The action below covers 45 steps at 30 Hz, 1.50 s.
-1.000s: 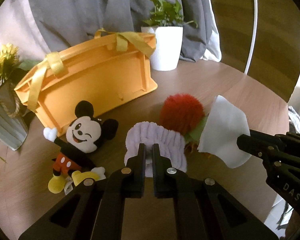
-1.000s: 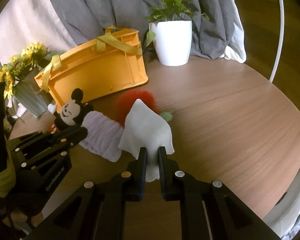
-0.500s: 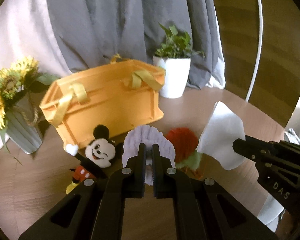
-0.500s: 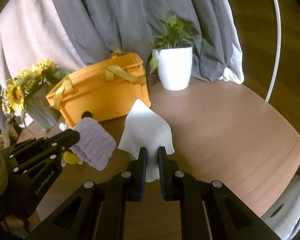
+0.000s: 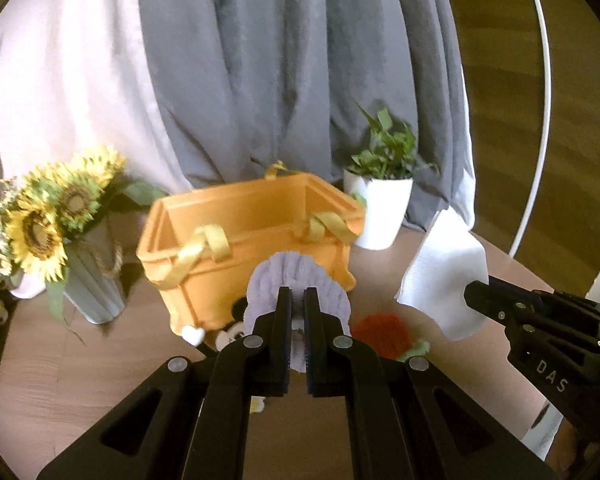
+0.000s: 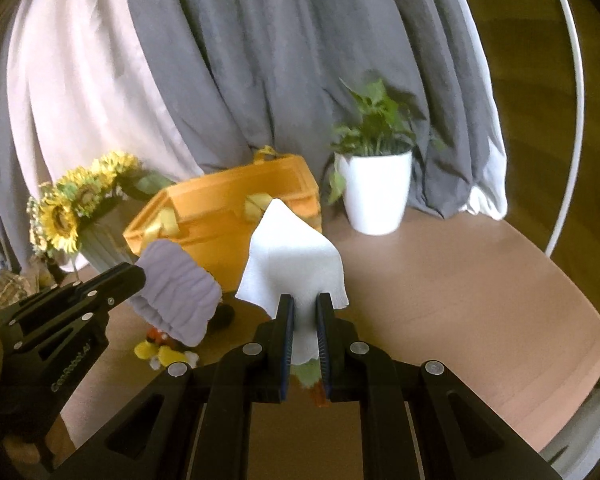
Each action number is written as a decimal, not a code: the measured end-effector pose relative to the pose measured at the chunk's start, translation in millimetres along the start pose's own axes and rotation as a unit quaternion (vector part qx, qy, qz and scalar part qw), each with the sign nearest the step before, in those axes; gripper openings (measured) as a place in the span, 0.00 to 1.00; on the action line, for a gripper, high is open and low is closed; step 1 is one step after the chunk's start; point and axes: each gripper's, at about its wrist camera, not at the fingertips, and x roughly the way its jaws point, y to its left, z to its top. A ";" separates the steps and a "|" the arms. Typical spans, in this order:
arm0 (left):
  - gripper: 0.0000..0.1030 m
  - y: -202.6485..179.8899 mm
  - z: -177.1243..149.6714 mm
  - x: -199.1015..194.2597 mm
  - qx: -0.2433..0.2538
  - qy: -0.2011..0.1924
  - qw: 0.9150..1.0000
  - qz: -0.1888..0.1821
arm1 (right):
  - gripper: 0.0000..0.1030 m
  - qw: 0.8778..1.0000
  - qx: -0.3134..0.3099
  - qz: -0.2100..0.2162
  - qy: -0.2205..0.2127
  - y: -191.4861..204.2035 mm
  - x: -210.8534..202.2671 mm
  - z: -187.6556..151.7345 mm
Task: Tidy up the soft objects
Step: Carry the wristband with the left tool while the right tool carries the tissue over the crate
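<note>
In front of the orange basket (image 5: 236, 216), the left gripper (image 5: 294, 300) pinches a limp lilac scrunchie (image 5: 296, 276) by its edge; the right gripper (image 6: 304, 308) clamps a light, floppy white cloth (image 6: 292, 256).

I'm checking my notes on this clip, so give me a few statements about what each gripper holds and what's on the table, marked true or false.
1. The left gripper is shut on the lilac headband. True.
2. The right gripper is open. False: it is shut on the white cloth.
3. The orange basket stands upright. True.
4. The white plant pot lies tipped over. False: it stands upright.
</note>
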 end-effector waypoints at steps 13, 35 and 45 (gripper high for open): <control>0.07 13.8 31.0 -17.1 -0.011 -0.056 0.997 0.051 | 0.13 0.997 -0.025 0.053 -0.041 13.9 6.7 37.6; 0.07 40.0 86.5 -4.0 -0.013 -0.123 0.988 0.097 | 0.13 0.988 -0.046 0.099 -0.108 32.5 32.0 98.4; 0.07 49.0 103.3 19.3 -0.015 -0.128 0.986 0.105 | 0.13 0.987 -0.053 0.107 -0.110 38.2 58.9 122.0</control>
